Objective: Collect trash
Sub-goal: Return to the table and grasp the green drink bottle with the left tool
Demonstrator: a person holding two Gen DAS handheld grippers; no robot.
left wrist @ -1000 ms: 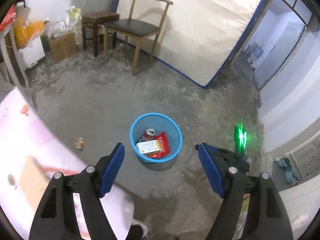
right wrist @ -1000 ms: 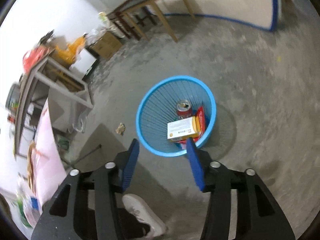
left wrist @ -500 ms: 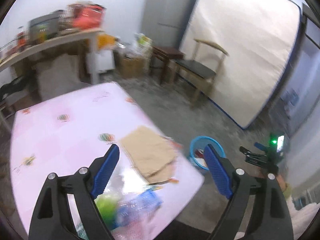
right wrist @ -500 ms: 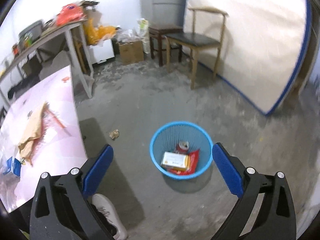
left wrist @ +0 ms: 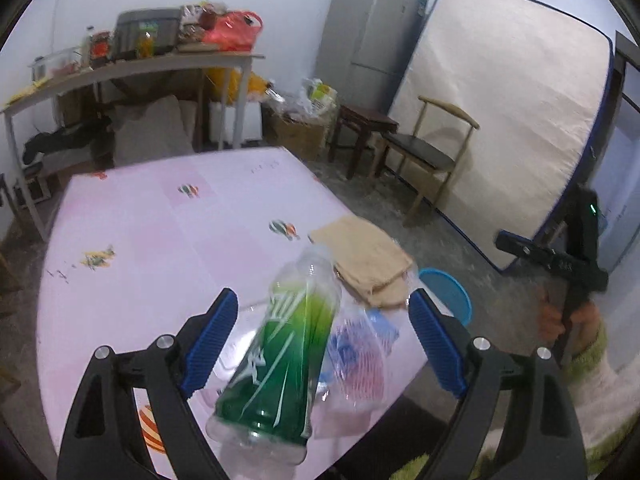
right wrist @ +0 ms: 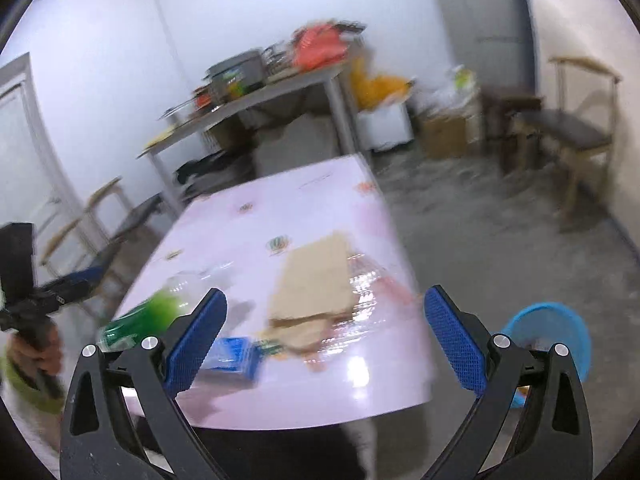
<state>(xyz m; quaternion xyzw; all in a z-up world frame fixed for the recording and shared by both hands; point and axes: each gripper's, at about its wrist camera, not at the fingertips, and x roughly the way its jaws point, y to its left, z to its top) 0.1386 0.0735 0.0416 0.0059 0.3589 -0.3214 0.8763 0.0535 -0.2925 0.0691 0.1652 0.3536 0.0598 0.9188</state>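
An empty plastic bottle [left wrist: 280, 352] with a green label lies on the pink table [left wrist: 160, 248], right between the fingers of my left gripper [left wrist: 324, 344], which is open around it without touching. The bottle also shows blurred in the right wrist view [right wrist: 144, 316]. A clear plastic wrapper [left wrist: 356, 356] and a tan folded paper bag [left wrist: 364, 256] lie beside it. My right gripper [right wrist: 324, 340] is open and empty above the table's near edge, over a blue packet [right wrist: 232, 356] and the tan bag [right wrist: 316, 280]. The blue trash basket [right wrist: 552, 336] stands on the floor at the right.
A wooden chair [left wrist: 432, 152], a stool, a fridge [left wrist: 368, 32] and a mattress [left wrist: 504, 112] stand along the far wall. A cluttered grey shelf table [left wrist: 132, 68] is behind the pink table. Another chair [right wrist: 100, 216] stands at the left.
Both grippers have swung up from the blue basket on the floor to the pink table. The left gripper now straddles the green bottle. The right view is blurred from motion.
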